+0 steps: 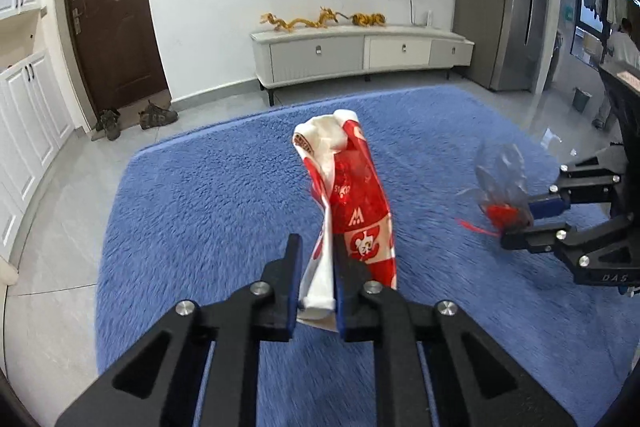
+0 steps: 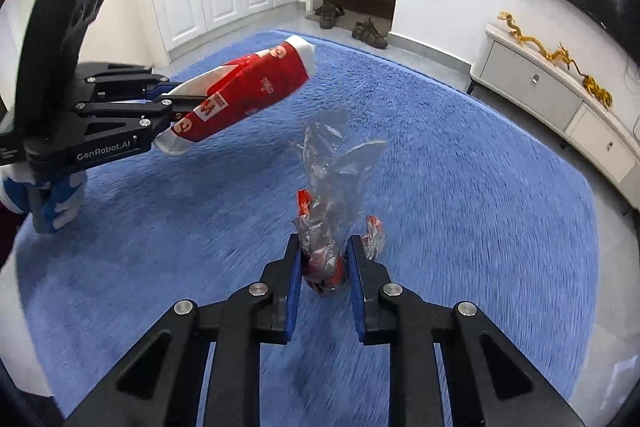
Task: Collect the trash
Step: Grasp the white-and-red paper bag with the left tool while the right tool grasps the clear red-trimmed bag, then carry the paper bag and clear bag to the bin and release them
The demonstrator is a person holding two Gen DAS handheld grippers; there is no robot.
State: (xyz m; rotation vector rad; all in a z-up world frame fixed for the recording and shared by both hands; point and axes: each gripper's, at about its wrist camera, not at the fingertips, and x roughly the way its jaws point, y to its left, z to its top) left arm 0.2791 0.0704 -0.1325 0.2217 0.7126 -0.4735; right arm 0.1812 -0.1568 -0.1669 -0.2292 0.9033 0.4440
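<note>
Trash is held in both grippers, above the rug (image 1: 200,195). The left gripper (image 1: 316,267) has its jaws nearly together, pinching the near end of a red-and-white wrapper (image 1: 352,195). The wrapper is long and flattened; its long axis runs forward in line with the fingers, free end rising away from the camera toward the cabinet (image 1: 360,51). From the right wrist view the same wrapper (image 2: 248,95) sticks out of that gripper (image 2: 176,103) toward the right and slightly upward, clear of the rug (image 2: 440,167). The right gripper (image 2: 324,267) is closed narrowly on a crumpled clear bag (image 2: 332,171) with red bits at its base. The bag stands up out of the jaws, its loose end pointing forward and up. Wrapper and bag are apart.
</note>
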